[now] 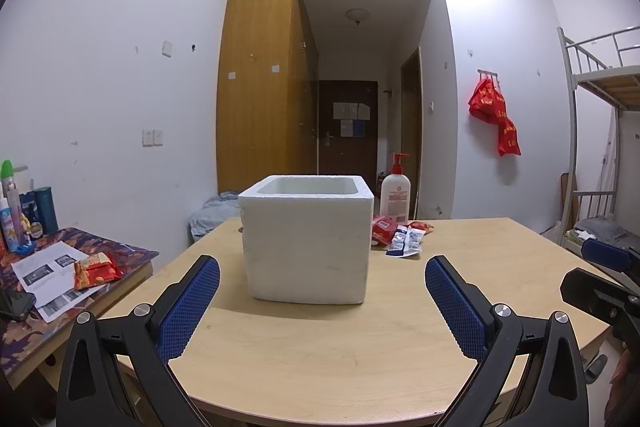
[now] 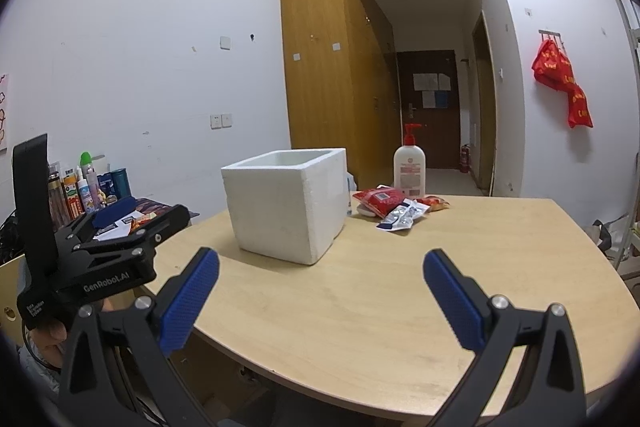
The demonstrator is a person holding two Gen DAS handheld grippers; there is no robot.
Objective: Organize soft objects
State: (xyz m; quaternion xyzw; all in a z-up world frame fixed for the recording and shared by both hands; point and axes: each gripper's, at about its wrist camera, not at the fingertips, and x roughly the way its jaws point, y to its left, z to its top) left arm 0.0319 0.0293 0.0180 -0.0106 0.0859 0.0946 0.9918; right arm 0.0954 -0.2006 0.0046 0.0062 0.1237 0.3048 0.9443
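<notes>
White expanded-foam box (image 1: 306,243), open at the top and seemingly empty, stands in the middle of the pale wooden table (image 2: 360,307). Behind it and to its right lie the soft snack packets: one red packet (image 2: 378,199), one blue-and-white packet (image 2: 400,217) resting against it, and a smaller orange-red packet (image 2: 434,203) just beyond. That makes three in the pile, though another may be hidden underneath. One white pump bottle with a red top (image 2: 409,169) stands behind them. A further red snack packet (image 1: 96,269) lies apart on the patterned side table (image 1: 132,253).

Both tools hover over the near edge of the table. The left gripper (image 1: 322,291) is spread wide with nothing between its blue pads, and the right gripper (image 2: 320,287) is just as wide and empty.

Nothing looks packed yet. The right one sits closer to the pile, so I would send it past the box, come down on the topmost packet, pinch an edge lightly so the contents are not crushed, then lift clear of the foam rim before dropping it in.
</notes>
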